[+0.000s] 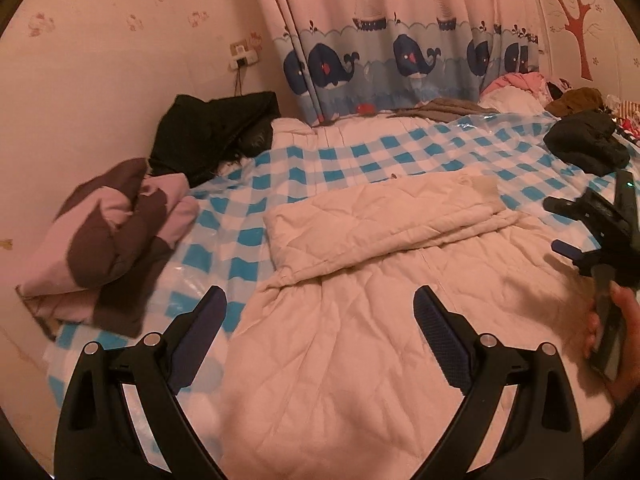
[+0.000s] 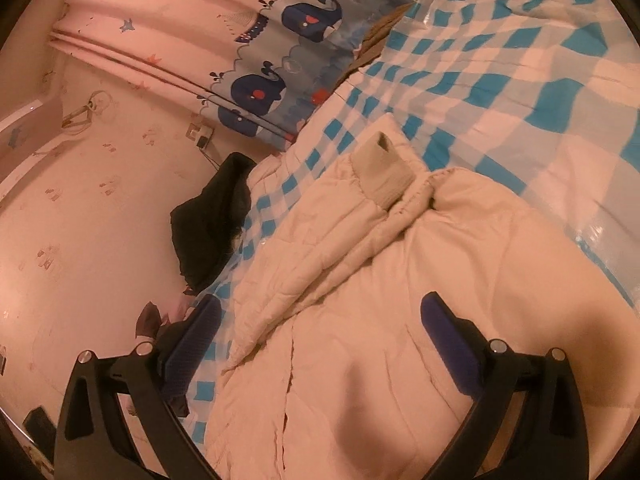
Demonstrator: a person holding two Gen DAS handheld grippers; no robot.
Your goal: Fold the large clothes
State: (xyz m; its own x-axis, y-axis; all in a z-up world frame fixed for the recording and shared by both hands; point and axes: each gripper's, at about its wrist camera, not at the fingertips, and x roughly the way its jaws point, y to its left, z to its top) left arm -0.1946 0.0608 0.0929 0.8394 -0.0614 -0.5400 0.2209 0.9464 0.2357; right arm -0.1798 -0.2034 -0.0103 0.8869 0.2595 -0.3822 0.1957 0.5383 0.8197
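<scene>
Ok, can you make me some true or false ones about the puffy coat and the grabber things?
1. The cream quilted coat lies on a blue-and-white checked bed cover. True.
2. The left gripper clamps the coat. False: it is open, holding nothing.
3. The right gripper is open. True.
4. One sleeve is folded across the coat. True.
5. The whale-print curtain is green. False: pink and blue.
</scene>
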